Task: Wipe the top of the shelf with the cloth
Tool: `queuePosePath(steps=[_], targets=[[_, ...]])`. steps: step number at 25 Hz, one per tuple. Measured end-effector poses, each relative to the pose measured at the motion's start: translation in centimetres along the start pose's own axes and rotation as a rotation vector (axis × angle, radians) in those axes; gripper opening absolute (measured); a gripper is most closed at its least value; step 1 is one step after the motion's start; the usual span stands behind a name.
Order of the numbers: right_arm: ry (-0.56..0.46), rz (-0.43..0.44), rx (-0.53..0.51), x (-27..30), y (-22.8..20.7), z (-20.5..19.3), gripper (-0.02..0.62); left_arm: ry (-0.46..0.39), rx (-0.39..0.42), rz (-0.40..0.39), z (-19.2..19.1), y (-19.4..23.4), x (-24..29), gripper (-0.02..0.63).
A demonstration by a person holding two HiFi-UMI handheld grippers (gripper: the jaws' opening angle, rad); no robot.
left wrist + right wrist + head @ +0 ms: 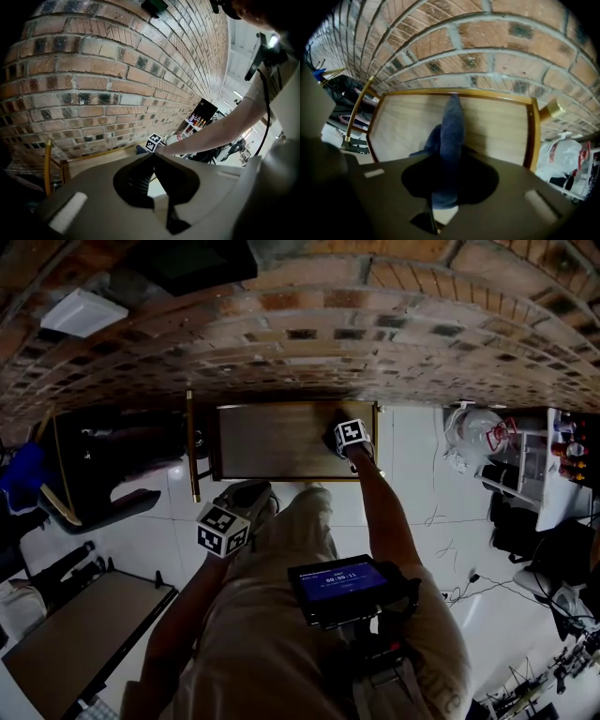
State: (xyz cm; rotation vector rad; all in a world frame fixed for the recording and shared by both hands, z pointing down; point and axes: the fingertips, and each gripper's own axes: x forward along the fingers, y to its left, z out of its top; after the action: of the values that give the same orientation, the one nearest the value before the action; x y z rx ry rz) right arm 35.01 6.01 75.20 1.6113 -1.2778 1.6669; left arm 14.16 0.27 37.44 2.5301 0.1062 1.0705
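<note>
The blue cloth (451, 123) is found clamped in the right gripper (351, 436) against the shelf top (405, 124) at centre frame, the left gripper (153, 158) being closed on nothing; flat, overlapping strokes toward the unwiped left side are advised.

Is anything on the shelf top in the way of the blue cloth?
No, nothing visible. The right gripper holds the cloth on the shelf top, and the wood around it is bare up to the raised rim.
</note>
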Motion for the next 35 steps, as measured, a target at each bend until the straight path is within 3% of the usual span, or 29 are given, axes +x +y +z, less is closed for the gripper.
queuePosePath(steps=[11, 19, 23, 27, 35], targets=[[0.014, -0.143, 0.120, -3.2, -7.2, -2.7, 0.084, 0.019, 0.016, -0.017, -0.3, -1.0, 0.0, 0.003], [-0.036, -0.230, 0.096, -4.7, -7.3, -1.8, 0.084, -0.012, -0.001, -0.017, -0.6, 0.4, -0.9, 0.003], [-0.074, -0.176, 0.045, -4.8, -1.9, 0.6, 0.084, -0.028, -0.014, -0.002, -1.5, 2.2, -2.7, 0.003], [-0.140, -0.012, -0.034, -3.4, 7.5, 3.8, 0.084, -0.041, -0.030, 0.012, -2.6, 4.3, -5.0, 0.003], [-0.104, 0.163, -0.186, -0.5, 24.1, 6.6, 0.084, -0.081, -0.060, 0.047, -3.8, 8.9, -9.8, 0.003]])
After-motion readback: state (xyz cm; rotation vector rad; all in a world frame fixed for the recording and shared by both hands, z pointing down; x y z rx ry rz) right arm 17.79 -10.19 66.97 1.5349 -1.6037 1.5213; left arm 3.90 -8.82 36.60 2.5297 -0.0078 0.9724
